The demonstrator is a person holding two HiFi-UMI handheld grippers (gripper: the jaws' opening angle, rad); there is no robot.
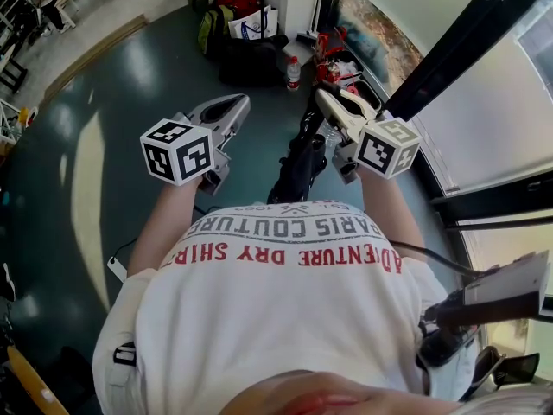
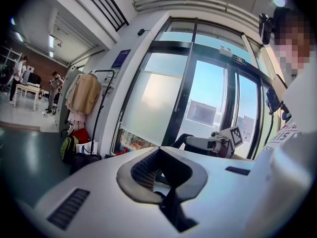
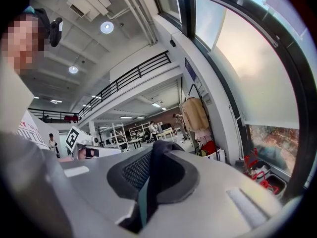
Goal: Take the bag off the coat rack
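Reading PARIS COUTURE on shirt (image 1: 285, 318)

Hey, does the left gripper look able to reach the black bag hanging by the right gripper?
Probably yes: the black bag hangs from the right gripper, shut on its strap, and the left gripper sits alongside with nothing between them, though its jaws are together.

We saw smooth matt grey plastic on the left gripper (image 2: 158, 148) and right gripper (image 3: 157, 144), with ribbed dark pads (image 2: 143, 170). The bag (image 1: 298, 169) was black woven cloth, the floor (image 1: 104, 145) glossy, and the far coat (image 2: 84, 94) beige cloth.
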